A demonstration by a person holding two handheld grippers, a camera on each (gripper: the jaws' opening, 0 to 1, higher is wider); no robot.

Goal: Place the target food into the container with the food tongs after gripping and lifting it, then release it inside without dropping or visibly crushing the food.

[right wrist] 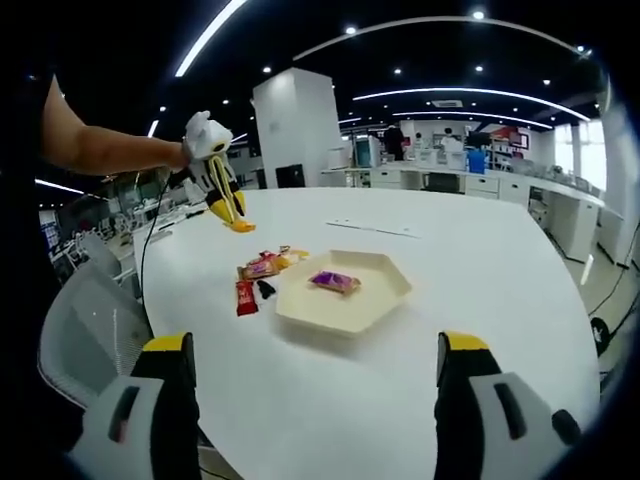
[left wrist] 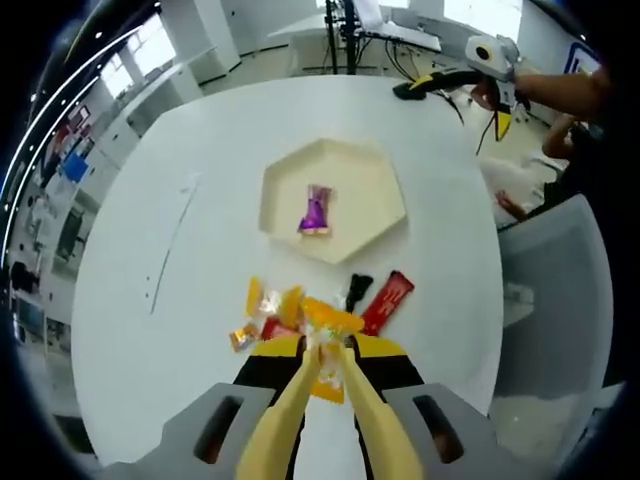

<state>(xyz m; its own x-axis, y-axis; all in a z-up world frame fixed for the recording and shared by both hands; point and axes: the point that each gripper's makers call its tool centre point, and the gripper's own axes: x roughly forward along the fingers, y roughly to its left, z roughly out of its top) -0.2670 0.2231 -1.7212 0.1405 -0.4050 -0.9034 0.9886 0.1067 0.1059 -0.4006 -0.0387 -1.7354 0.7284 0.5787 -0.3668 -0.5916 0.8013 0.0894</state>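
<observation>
Bright ceiling light, fisheye-warped edges

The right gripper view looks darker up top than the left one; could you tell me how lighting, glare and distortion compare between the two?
Right gripper view: dark ceiling with bright strip lights, table evenly lit, tray sharp. Left gripper view: brighter, windows blown out at the top, table edge strongly bowed by the fisheye, tongs close to the lens and slightly soft, purple candy in the tray still clear.

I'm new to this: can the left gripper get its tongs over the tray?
Probably yes. The left gripper holds the tongs above the table; the tray lies open nearby, nothing between.
</observation>
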